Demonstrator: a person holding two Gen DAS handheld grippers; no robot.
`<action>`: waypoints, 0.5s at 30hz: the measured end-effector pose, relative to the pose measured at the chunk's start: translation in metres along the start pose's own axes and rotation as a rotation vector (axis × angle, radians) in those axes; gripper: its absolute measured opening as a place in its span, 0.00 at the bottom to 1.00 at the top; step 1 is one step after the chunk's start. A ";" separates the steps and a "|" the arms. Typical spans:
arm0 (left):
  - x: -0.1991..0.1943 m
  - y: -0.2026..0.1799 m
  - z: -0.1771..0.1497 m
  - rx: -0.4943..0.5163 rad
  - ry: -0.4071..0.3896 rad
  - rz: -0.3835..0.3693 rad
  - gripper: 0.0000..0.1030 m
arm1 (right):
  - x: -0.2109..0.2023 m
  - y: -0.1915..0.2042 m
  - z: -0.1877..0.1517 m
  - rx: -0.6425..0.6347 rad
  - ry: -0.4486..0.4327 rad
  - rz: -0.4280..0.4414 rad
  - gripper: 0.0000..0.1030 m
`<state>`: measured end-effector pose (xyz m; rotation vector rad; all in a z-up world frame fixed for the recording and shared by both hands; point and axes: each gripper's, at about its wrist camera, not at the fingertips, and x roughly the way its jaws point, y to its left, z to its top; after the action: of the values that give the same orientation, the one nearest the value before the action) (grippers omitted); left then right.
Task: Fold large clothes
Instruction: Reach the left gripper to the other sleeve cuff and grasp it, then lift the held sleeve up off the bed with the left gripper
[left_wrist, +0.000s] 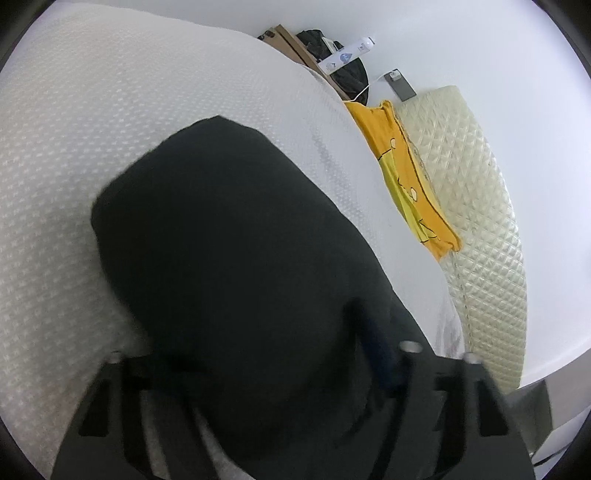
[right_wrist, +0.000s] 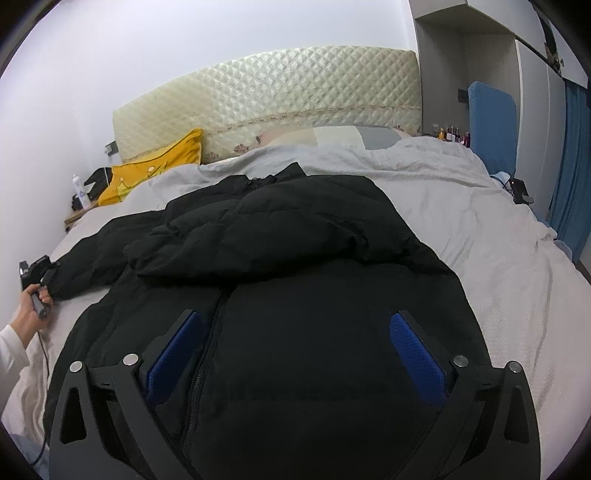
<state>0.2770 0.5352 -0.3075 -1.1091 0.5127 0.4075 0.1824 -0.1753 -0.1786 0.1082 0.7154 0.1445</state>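
Left wrist view: black jacket (left_wrist: 229, 258) fabric covers left gripper (left_wrist: 280, 369) fingers; grip state unreadable, frame motion-blurred. Right wrist view: jacket hem cut off at bottom edge. Bottles (right_wrist: 453, 132) beyond bed's (right_wrist: 498, 236) far right corner too small to identify.

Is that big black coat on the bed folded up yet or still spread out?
Partly folded. The black coat has one sleeve folded across its chest, while the other sleeve lies stretched out toward the left gripper; the body lies full length.
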 end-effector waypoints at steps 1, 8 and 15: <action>-0.003 -0.005 0.000 0.018 -0.011 0.008 0.45 | 0.000 0.000 0.000 0.002 0.003 0.003 0.99; -0.045 -0.026 0.004 0.105 -0.064 -0.003 0.11 | -0.006 0.002 0.001 -0.016 0.004 0.038 0.99; -0.090 -0.075 -0.002 0.216 -0.126 0.041 0.07 | -0.022 -0.002 0.002 -0.040 -0.026 0.048 0.99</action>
<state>0.2451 0.4988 -0.2013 -0.8600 0.4576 0.4438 0.1671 -0.1815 -0.1633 0.0893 0.6837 0.2029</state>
